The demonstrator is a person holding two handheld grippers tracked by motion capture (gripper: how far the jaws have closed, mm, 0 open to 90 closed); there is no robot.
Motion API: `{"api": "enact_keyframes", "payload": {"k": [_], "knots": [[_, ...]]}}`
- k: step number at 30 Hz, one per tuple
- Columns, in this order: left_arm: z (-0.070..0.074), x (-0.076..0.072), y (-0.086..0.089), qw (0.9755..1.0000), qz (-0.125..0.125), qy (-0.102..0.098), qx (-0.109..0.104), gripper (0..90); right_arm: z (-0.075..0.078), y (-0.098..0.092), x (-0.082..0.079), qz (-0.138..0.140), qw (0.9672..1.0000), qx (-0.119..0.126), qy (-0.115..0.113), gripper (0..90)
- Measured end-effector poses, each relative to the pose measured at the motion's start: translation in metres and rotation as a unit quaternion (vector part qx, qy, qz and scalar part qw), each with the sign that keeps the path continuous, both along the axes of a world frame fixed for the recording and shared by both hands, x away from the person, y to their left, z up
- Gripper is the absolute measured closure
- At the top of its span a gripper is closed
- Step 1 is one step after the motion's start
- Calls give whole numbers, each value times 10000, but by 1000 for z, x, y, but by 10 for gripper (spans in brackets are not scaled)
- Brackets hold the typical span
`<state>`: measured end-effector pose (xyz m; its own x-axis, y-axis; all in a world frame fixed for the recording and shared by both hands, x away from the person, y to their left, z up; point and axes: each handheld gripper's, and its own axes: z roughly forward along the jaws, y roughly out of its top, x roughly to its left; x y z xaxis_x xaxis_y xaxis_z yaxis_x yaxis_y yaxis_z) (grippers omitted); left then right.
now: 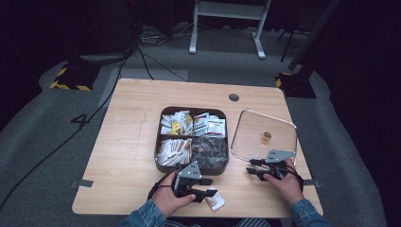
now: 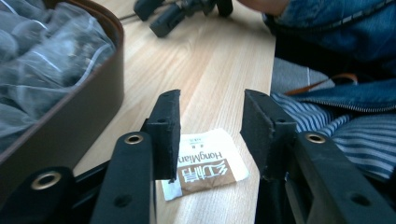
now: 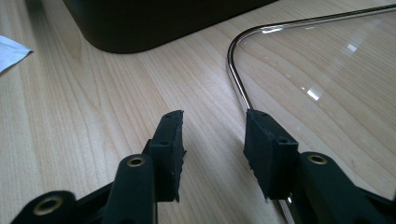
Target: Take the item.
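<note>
From the high view, the left tongs (image 1: 209, 188) sit at the near edge of the desk (image 1: 127, 142), just in front of the brown divided box (image 1: 162, 163), with a small sachet (image 1: 215, 201) lying flat on the wood right under their tips; the right tongs (image 1: 251, 166) rest at the near left corner of the glass lid (image 1: 283, 124), which lies to the right of the box with its brass knob (image 1: 266, 137) upward. In the left gripper view the left tongs (image 2: 210, 126) stand partly open with nothing clamped, the sachet (image 2: 205, 169) lying on the desk below and between the pads, free of both. It looks light, thin and limp, likely slick, so it would be best pinched by an edge or corner tilted off the wood. In the right gripper view the right tongs (image 3: 212, 140) are likewise partly open and empty, straddling the metal rim of the glass lid (image 3: 327, 79). The lid is probably heavy, rigid, smooth and breakable; the rim or the knob offers the surest hold.
</note>
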<state>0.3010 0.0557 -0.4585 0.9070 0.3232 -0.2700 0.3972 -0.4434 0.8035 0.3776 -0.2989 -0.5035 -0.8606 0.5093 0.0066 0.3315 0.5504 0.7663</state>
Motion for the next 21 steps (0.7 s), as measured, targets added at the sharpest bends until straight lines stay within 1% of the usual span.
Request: {"api": "enact_keyframes", "payload": {"k": [4,5,6,8,13,14,15,16,18,21], "knots": [[7,1,9,9992,347,-221,-15,523,0,0,0,-1,10000,8,13,572],[7,1,9,9992,347,-221,-15,509,0,0,1,-1,10000,10,18,572],[11,1,14,9982,510,-317,1,499,0,0,1,-1,10000,13,23,571],[13,0,19,9971,642,-415,53,477,0,0,0,7,10000,10,22,568],[20,-3,30,9942,887,-592,141,447,0,0,1,8,10000,18,30,559],[21,-3,32,9935,938,-630,130,445,0,0,1,7,10000,18,29,558],[21,-3,32,9935,938,-630,130,442,0,0,1,12,10000,18,27,557],[25,-3,36,9923,1015,-695,114,441,0,0,0,11,10000,14,22,555],[27,-2,38,9911,1078,-771,120,441,0,1,0,12,10000,-15,-17,548],[29,-1,41,9892,1200,-834,118,441,0,0,0,11,10000,-9,-8,544]]}}
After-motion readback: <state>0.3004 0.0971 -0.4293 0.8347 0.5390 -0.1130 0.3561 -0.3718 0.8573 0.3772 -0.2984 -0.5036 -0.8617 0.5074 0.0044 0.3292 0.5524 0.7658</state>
